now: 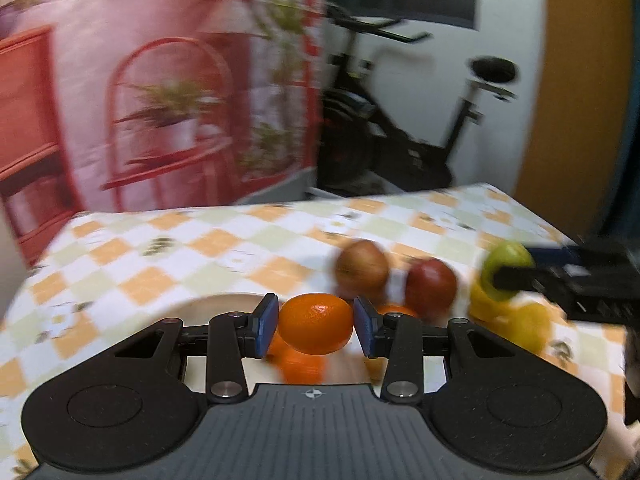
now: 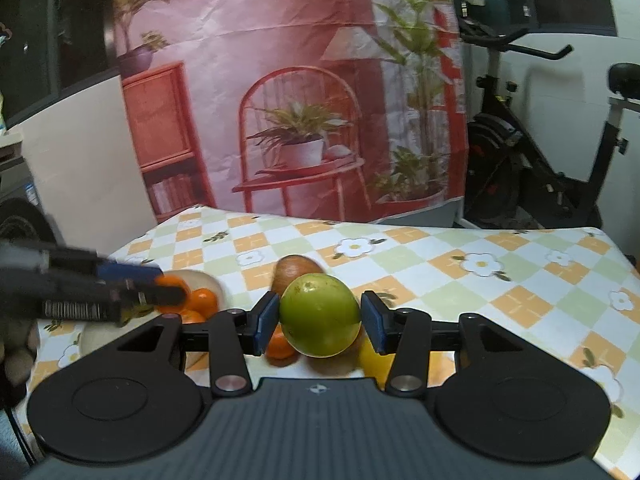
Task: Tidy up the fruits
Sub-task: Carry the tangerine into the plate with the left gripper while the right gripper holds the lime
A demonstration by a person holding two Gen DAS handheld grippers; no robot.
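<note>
We hold a set of tongs in each hand above a desk (image 2: 440,264) covered in a smooth checked cloth of orange, pale green and white squares with printed daisies. Our left tongs (image 1: 315,322) are clamped on a small, glossy, dimpled orange mandarin (image 1: 315,323), lifted over a shallow pale round bowl (image 2: 208,280) that holds more mandarins. Our right tongs (image 2: 319,322) are clamped on a smooth round green apple (image 2: 319,314), just above a yellow lemon (image 2: 374,356) and beside a brownish-red apple (image 2: 296,270). A dark red apple (image 1: 431,286) sits nearby.

We judge the sorting to be partly done. To do it well, we should keep each blue pad (image 1: 269,318) square on the fruit's widest part, since round, slick skins roll easily, and lower each fruit gently among its own kind before letting go.
</note>
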